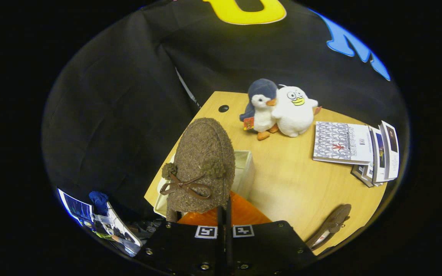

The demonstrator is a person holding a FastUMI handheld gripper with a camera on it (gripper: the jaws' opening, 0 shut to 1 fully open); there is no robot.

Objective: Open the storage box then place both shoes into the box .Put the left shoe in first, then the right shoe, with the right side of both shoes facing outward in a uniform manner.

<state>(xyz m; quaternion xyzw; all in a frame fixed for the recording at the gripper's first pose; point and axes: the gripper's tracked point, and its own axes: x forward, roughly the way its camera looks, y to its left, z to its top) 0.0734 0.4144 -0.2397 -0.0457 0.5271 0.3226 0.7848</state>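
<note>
Brown fuzzy shoe (202,165) with a bow hangs toe-up from the gripper (224,214), jaws pinched narrow on its heel edge, just over the open box (246,168) with orange lid (244,214). Looks light, soft, floppy; rim grip suits. 2nd shoe (330,226) lies on the table (301,184), well apart.

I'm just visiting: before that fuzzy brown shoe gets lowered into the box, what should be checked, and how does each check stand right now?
1. Grip: the gripper has its fingers closed together on the held shoe: ok.
2. The storage box is open, its rim showing beside the shoe: ok.
3. Held shoe is above the box: ok.
4. Whether it is the left shoe: cannot tell.
5. The second shoe waits on the table, apart from the box: ok.
6. Space inside the box, hidden by the shoe: cannot tell.
</note>
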